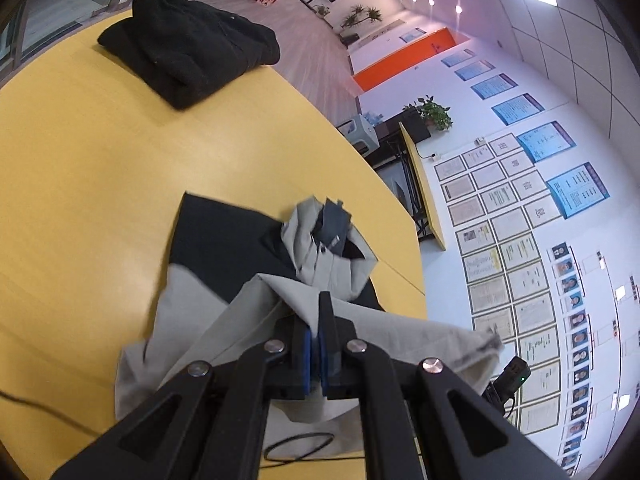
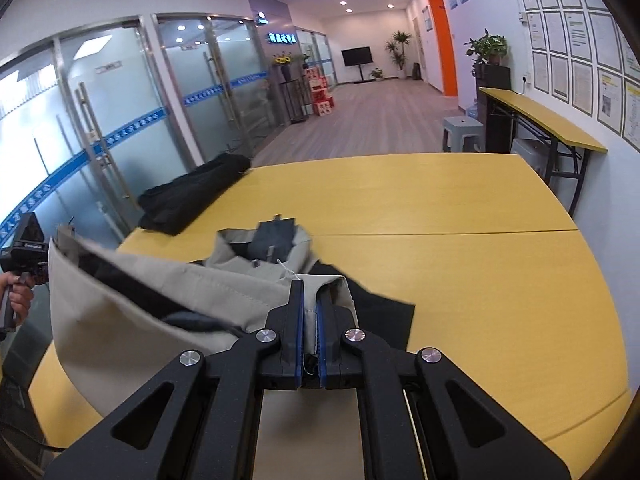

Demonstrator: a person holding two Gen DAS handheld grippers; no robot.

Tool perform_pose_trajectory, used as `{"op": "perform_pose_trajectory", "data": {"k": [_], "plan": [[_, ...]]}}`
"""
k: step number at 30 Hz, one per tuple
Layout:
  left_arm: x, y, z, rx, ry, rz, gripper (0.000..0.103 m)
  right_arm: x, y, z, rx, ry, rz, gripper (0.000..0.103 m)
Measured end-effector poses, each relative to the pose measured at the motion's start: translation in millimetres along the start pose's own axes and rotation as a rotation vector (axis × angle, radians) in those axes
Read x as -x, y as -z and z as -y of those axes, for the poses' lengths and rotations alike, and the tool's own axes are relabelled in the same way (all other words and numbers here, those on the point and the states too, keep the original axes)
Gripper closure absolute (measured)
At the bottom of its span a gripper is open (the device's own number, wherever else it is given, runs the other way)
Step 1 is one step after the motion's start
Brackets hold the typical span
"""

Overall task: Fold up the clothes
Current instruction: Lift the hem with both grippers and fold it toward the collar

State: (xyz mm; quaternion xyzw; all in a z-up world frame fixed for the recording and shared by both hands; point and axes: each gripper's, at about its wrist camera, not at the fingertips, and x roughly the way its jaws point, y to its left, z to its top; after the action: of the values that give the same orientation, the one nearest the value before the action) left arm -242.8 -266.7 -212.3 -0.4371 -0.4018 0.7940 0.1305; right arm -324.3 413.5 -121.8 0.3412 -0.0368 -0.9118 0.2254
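A grey and black jacket [image 1: 224, 264] lies partly on the yellow table [image 1: 80, 152], its collar bunched at the far end. My left gripper [image 1: 316, 320] is shut on a grey edge of the jacket and lifts it off the table. In the right wrist view my right gripper [image 2: 310, 300] is shut on another grey edge of the jacket [image 2: 168, 292], which hangs stretched between the two grippers. The left gripper's body and the hand on it [image 2: 20, 276] show at the left of that view.
A folded black garment [image 1: 188, 44] lies at the far corner of the table, also in the right wrist view [image 2: 192, 192]. A black cable [image 1: 296, 446] loops on the table near me. A narrow side table [image 2: 540, 120] and a grey stool [image 2: 462, 132] stand beyond.
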Motion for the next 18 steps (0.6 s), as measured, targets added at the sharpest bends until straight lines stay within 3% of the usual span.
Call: {"op": "perform_pose_trajectory", "data": {"k": [6,12,15,18], "plan": [[-84,-50,-32,-0.043,-0.050,-0.051,0.099,-89,-13,51,-0.047,0.033,-0.057,0.099],[-166,-72,-66,-0.092,-0.116,-0.135,0.099,-159,6,80,-0.022,0.052,-0.151,0.099],[-178,-74,-80,-0.090,-0.098,-0.159,0.095,-168,20,99,-0.066,0.036,-0.173,0.098],[-174,-74,-80,-0.126,-0.075,-0.167,0.094,-162,24,102,-0.072,0.004,-0.177,0.086]]}}
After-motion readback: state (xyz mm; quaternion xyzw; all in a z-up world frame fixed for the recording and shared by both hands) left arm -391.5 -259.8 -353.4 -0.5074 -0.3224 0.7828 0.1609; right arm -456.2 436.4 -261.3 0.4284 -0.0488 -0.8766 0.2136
